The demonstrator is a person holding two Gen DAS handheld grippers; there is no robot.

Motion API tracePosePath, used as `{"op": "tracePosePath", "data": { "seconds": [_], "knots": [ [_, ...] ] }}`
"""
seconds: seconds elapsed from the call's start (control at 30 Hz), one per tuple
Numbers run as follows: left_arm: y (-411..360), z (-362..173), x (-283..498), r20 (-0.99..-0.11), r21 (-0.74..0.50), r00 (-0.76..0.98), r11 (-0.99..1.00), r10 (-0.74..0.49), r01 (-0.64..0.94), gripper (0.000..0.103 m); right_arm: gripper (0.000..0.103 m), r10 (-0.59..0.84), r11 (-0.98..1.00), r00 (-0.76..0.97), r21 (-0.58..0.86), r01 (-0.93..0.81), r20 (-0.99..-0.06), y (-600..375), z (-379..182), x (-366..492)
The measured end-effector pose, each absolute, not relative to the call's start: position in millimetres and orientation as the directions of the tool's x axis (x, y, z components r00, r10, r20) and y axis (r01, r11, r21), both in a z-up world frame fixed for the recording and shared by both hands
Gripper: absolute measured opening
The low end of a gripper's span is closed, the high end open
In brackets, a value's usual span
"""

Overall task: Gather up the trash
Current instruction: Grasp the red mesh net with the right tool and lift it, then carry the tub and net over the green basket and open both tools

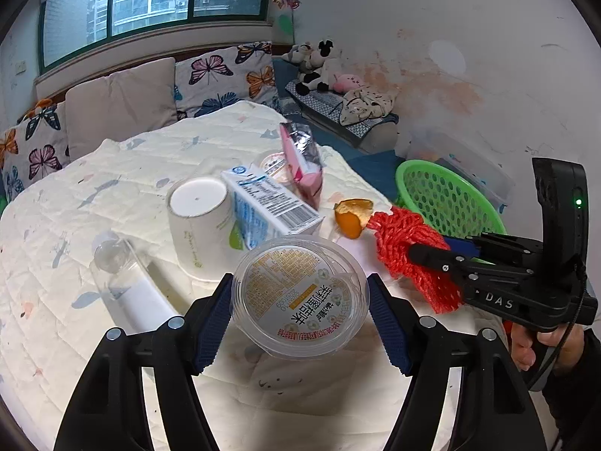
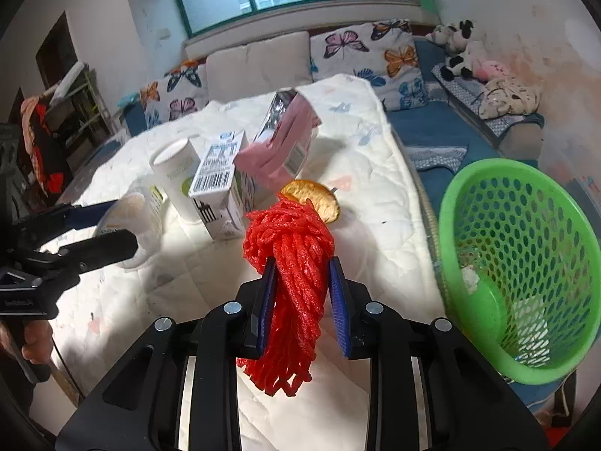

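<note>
My left gripper (image 1: pixel 299 302) is shut on a clear plastic cup (image 1: pixel 300 295) with a printed foil lid, held just above the white quilt (image 1: pixel 67 225). My right gripper (image 2: pixel 302 274) is shut on a red foam net (image 2: pixel 293 263), lifted over the quilt; it shows in the left wrist view too (image 1: pixel 409 251). On the quilt lie an upturned paper cup (image 1: pixel 199 221), a milk carton (image 1: pixel 270 203), a pink wrapper (image 1: pixel 302 165), an orange peel (image 1: pixel 353 218) and a clear bottle (image 1: pixel 116 263). A green basket (image 2: pixel 522 263) stands to the right of the bed.
A small lidded cup (image 1: pixel 272 163) sits behind the carton. Butterfly pillows (image 1: pixel 221 75) line the headboard. A bench with plush toys (image 1: pixel 319 64) stands along the stained wall. The basket holds some scraps (image 2: pixel 469 276). A cluttered rack (image 2: pixel 56 120) stands far left.
</note>
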State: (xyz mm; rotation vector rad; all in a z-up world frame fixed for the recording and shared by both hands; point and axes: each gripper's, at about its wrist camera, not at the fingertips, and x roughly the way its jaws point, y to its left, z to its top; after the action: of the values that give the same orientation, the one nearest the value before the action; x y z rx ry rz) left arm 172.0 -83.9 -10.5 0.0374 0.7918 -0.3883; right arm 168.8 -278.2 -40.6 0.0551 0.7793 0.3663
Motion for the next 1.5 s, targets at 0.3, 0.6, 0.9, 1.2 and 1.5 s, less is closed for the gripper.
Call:
{"op": "tracePosePath", "data": {
  "seconds": [0.3,0.6,0.9,1.2,1.5],
  "knots": [
    [-112,-2,175,-0.697,-0.108,0.622,0.910,-0.357,0.401,0.068,0.028,0.262,0.965,0.693,0.173,-0.197,-0.671,-325,-34,165],
    [-151,5,188,-0.694,-0.108,0.600,0.881,-0.398,0.460,0.068,0.030,0.162,0.986,0.716,0.142,-0.088,-0.679,-376,-35,174],
    [-188,11,212,-0.696,-0.137,0.568,0.858,-0.439,0.496,0.068,0.031,0.072,0.994,0.699,0.107,0.006,-0.711,-422,-47,187],
    [-232,15,229,-0.701,-0.142,0.536,0.829,-0.470,0.541,0.068,0.059,0.025,0.993,0.696,0.097,0.064,-0.718,-450,-53,186],
    [-285,3,243,-0.731,-0.149,0.482,0.803,-0.482,0.577,0.068,0.068,-0.002,0.991,0.718,0.092,0.093,-0.696,-467,-46,155]
  ]
}}
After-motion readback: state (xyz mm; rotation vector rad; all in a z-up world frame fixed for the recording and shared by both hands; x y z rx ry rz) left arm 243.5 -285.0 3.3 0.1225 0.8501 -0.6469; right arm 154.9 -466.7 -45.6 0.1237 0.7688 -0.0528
